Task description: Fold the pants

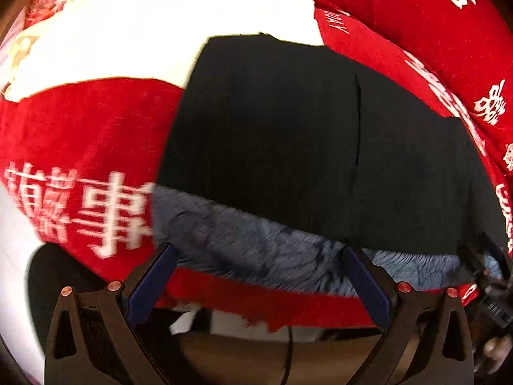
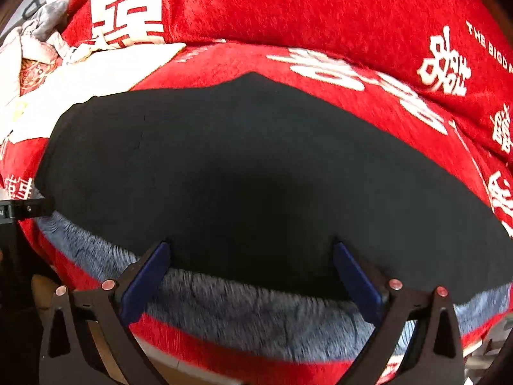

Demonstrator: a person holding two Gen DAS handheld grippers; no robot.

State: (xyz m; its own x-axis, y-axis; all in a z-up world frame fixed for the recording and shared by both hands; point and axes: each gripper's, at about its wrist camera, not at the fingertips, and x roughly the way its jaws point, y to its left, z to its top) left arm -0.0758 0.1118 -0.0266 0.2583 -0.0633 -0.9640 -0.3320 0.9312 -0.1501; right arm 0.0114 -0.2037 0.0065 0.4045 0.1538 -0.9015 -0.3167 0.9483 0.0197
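Centrally in both views, the black pants [image 1: 288, 134] lay flat on a red blanket [image 1: 80, 134], grey fleece lining [image 2: 240, 314] showing along the lower edge. Left gripper [image 1: 258, 250] and right gripper [image 2: 251, 247] stood spread wide, holding nothing.

Red blanket [image 2: 288, 9] ridge rising behind pants [image 2: 256, 160], crumpled cloth [image 2: 45, 19] far left

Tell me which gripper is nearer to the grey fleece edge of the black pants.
Right, only slightly. The right gripper has open jaws straddling the fleece edge of the black pants. The left gripper reaches it only with its jaw tips.
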